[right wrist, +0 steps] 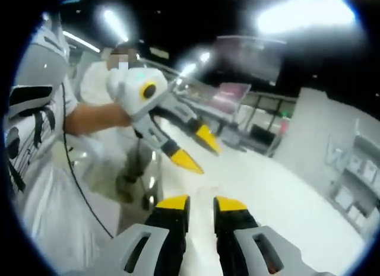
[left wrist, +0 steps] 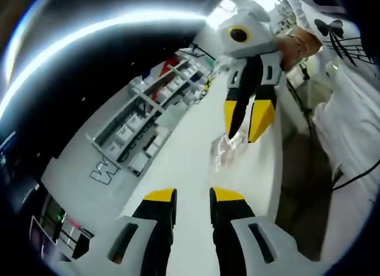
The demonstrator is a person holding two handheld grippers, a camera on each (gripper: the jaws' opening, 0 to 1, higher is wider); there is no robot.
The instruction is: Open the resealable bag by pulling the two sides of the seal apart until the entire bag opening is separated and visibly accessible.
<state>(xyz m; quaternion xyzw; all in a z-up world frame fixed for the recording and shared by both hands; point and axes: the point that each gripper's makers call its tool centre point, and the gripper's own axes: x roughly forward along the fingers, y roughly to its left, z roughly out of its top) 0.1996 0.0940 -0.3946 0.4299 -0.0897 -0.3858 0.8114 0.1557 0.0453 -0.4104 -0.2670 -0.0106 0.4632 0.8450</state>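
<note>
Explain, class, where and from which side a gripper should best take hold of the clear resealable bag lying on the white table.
Probably at an edge of the resealable bag, coming down from above: it lies flat and crumpled on the white table, so little else offers purchase. The right gripper hovers over it, jaws apart; the left gripper is also open. Which edge carries the seal is too unclear to tell.

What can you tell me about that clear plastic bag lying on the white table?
The bag looks like thin, see-through, crinkled plastic with glossy highlights, lying flat on the white table near its edge. The right gripper points its yellow-tipped jaws, which stand apart, down at the bag's upper end, seemingly at or just above it; contact cannot be confirmed. The left gripper is short of it, jaws apart. Whether the seal is open is too small to tell.
</note>
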